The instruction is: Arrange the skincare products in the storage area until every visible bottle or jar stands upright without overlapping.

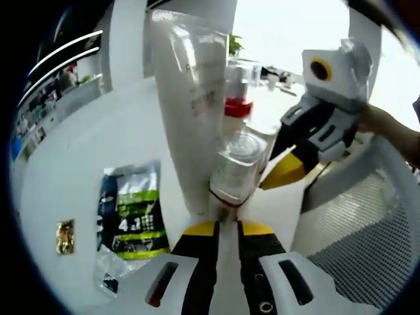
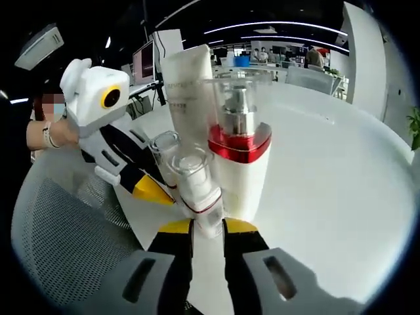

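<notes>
**Skincare bottles grouped upright beside a mesh basket, both tongs closed on small bottles**

Left gripper view. The left tongs (image 1: pixel 226 226) are seen nearly together, clamped on the base of a small clear-capped bottle (image 1: pixel 236 167) standing on the white tabletop (image 1: pixel 85 170). Just behind it a tall white tube (image 1: pixel 190 111) stands on its cap, and a red-collared pump bottle (image 1: pixel 239 98) is partly hidden beyond. The right tongs (image 1: pixel 289 172) enter from the right, held by a hand (image 1: pixel 387 128), their yellow tip beside the small bottle. A mesh basket (image 1: pixel 354 223) lies at lower right. Well apart on the left, a green-and-black sachet (image 1: pixel 131 210) lies flat, with a small gold item (image 1: pixel 65 236) beside it.

Right gripper view. The right tongs (image 2: pixel 208 228) are closed on a small bottle (image 2: pixel 197 190) with a clear cap and thin red band. The pump bottle (image 2: pixel 239 157) stands touching it, the tube (image 2: pixel 187 85) behind. The left tongs (image 2: pixel 152 187) reach a second small clear-capped bottle (image 2: pixel 164 147); the basket (image 2: pixel 59 243) curves at lower left.

Count: one tube, one pump bottle, two small bottles, one sachet, one gold item, one basket. All four containers appear upright, though crowded and touching. Spacing them apart, and releasing both grips, is judged to remain.
</notes>
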